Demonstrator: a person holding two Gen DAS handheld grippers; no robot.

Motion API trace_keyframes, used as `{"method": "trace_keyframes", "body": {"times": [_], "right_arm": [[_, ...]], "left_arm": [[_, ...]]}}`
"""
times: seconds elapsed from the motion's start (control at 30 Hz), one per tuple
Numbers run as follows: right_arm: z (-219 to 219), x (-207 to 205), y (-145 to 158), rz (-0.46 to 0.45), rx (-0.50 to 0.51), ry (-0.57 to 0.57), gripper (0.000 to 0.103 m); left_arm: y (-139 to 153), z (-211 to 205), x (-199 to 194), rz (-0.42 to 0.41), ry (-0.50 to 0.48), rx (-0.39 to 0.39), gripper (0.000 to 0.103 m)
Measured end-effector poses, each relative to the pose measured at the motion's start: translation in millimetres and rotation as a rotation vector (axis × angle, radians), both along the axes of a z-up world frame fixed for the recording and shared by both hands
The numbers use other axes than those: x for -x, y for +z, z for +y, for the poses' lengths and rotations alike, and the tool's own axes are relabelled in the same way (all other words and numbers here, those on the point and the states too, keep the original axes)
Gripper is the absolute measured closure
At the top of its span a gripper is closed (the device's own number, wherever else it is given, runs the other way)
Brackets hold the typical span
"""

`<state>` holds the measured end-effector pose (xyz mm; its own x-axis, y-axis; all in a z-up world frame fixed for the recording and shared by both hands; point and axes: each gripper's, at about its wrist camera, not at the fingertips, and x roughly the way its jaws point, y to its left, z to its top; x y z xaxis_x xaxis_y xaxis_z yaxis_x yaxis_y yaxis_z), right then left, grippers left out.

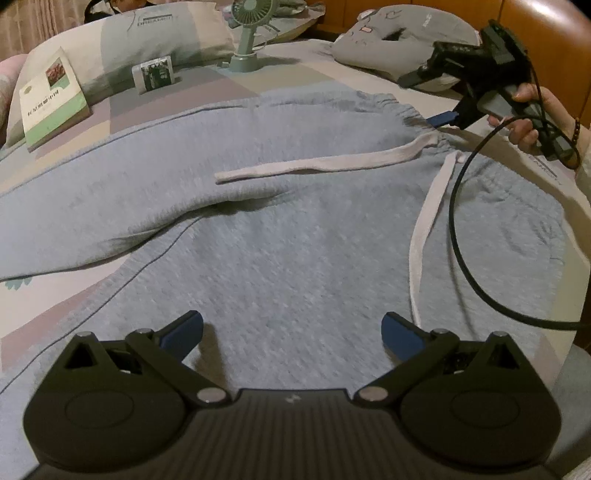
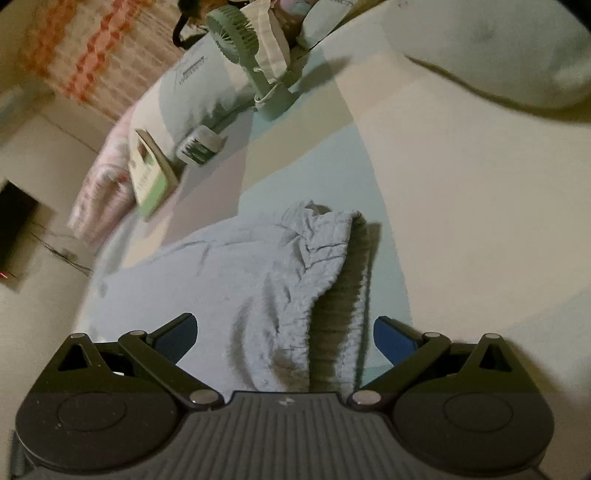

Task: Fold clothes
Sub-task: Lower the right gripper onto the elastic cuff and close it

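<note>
Light blue sweatpants lie spread on the bed, waistband at the far right, with two white drawstrings lying loose on the fabric. My left gripper is open and empty, just above the near part of the pants. My right gripper is open, its jaws standing on either side of the gathered elastic waistband. In the left wrist view the right gripper is at the waistband's far edge, held by a hand.
A green and white book, a small photo card and a green desk fan stand at the back by a pillow. A grey cat cushion lies at the back right. A black cable loops over the pants.
</note>
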<state>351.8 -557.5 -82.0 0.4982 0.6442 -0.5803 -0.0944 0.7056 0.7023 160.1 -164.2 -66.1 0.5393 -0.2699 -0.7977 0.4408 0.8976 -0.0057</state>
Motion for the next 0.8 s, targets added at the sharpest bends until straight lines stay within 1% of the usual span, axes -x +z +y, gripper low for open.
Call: {"method": "trace_keyframes", "body": {"times": [0.07,0.17,0.27,0.3,0.37,0.4,0.43,0.5,0.57,0.6,0.63,0.67,0.7,0.73,0.8], "right_arm": [[-5,-1,-3,0.002,-0.043,-0.011,0.000],[-10,1,0,-0.006,-0.055,-0.043,0.000],[-8,13,8,-0.070,-0.055,-0.019,0.000],[-5,16,10,-0.089,-0.026,-0.005,0.004],[2,21,11,-0.100,0.035,0.028,0.015],[4,22,10,-0.096,0.048,0.037,0.027],[5,23,9,-0.100,0.048,0.047,0.031],[7,25,7,-0.111,0.041,0.062,0.031],[10,23,4,-0.111,0.051,0.066,0.034],[11,21,2,-0.111,0.058,0.068,0.038],[12,20,0,-0.113,0.055,0.066,0.047],[14,19,-2,-0.114,0.047,0.064,0.053],[16,19,-3,-0.117,0.045,0.065,0.070],[20,20,-3,-0.124,0.055,0.068,0.090],[27,25,-1,-0.152,0.098,0.066,0.092]], "left_arm": [[-1,-1,-1,0.000,-0.001,-0.002,0.001],[-3,-1,-2,-0.001,-0.003,-0.006,0.001],[-5,-2,-3,-0.002,-0.003,-0.008,0.001],[-6,-3,-4,0.000,-0.003,-0.008,0.001],[-7,-4,-3,-0.001,-0.003,-0.009,0.001],[-7,-4,-2,-0.002,-0.005,-0.010,0.001],[-7,-4,-2,-0.003,-0.008,-0.010,0.001],[-7,-5,-1,-0.001,-0.011,-0.011,0.001],[-7,-4,0,-0.002,-0.010,-0.014,0.001],[-7,-5,-1,-0.002,-0.009,-0.015,0.001],[-7,-5,0,-0.003,-0.008,-0.016,0.001],[-7,-5,0,-0.003,-0.008,-0.017,0.001],[-8,-5,-1,-0.003,-0.009,-0.017,0.001],[-8,-5,-1,-0.003,-0.010,-0.017,0.001],[-9,-5,-1,-0.003,-0.010,-0.016,0.001]]}}
